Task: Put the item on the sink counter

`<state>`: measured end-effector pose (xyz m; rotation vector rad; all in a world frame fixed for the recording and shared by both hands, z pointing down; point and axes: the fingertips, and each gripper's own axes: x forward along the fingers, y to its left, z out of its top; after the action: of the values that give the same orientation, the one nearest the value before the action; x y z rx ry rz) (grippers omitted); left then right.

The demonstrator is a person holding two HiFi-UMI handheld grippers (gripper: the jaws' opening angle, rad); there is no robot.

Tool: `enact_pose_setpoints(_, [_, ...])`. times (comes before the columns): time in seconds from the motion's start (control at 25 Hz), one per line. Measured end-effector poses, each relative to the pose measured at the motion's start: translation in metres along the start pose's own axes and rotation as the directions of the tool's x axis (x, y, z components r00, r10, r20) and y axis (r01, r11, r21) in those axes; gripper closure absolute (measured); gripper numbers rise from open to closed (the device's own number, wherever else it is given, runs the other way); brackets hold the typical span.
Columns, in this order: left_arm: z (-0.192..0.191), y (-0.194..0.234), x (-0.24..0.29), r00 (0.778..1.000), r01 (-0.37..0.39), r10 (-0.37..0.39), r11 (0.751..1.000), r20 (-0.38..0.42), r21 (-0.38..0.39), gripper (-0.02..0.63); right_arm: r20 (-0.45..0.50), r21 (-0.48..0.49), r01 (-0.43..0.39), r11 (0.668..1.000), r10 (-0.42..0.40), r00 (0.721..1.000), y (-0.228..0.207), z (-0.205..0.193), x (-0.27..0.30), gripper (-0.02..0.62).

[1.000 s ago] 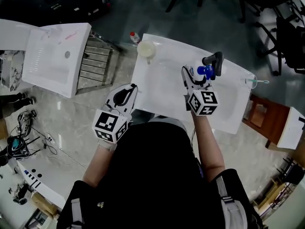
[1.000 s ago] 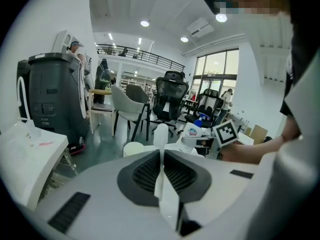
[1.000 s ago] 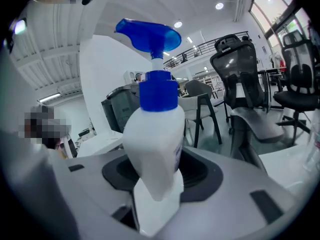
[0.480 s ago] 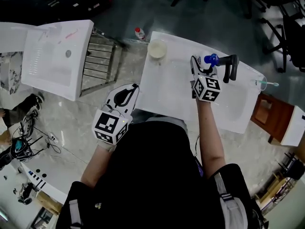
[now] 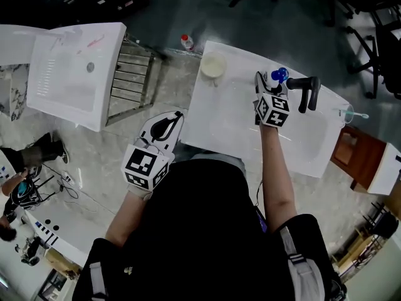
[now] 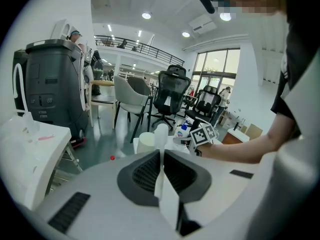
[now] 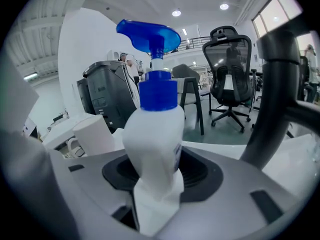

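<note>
A white pump bottle (image 7: 152, 129) with a blue pump head (image 5: 279, 74) sits between the jaws of my right gripper (image 5: 270, 88), which is shut on it. The bottle is upright over the back of the white sink counter (image 5: 207, 127), just left of the black faucet (image 5: 305, 88). Whether its base touches the counter is hidden. My left gripper (image 5: 170, 119) hangs at the counter's front left edge, jaws shut with nothing between them (image 6: 161, 149). In the left gripper view the bottle (image 6: 185, 130) shows beside the right gripper's marker cube (image 6: 202, 134).
A cream cup (image 5: 213, 65) stands at the counter's back left corner, left of the bottle (image 7: 95, 134). A toothbrush (image 5: 349, 113) lies at the counter's right end. A second white basin (image 5: 69, 74) stands to the left, a small red-capped bottle (image 5: 187, 41) on the floor behind. Office chairs stand beyond.
My right gripper has carried the pump bottle away from me toward the back of the counter, closer to the faucet. The left gripper has stayed where it was.
</note>
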<state>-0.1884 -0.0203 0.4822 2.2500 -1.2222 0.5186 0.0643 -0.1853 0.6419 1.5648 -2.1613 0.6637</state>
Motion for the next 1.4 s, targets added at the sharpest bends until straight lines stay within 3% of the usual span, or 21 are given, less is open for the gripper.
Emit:
enact_pose_setpoints(0.76, [-0.007,0.003,-0.005,1.000,-0.016,0.016,1.000,-0.011,-0.014,0.570,0.074,-0.123,0.031,0.992,-0.022,0.997,0.005,0.009,0.019,0.379])
enact_pose_setpoints(1.4, [0.003,-0.005,-0.003,1.000,-0.008,0.008,1.000,0.030,-0.020,0.570,0.090,-0.113,0.002,0.994,0.008,0.996,0.010,0.014,-0.012,0.354])
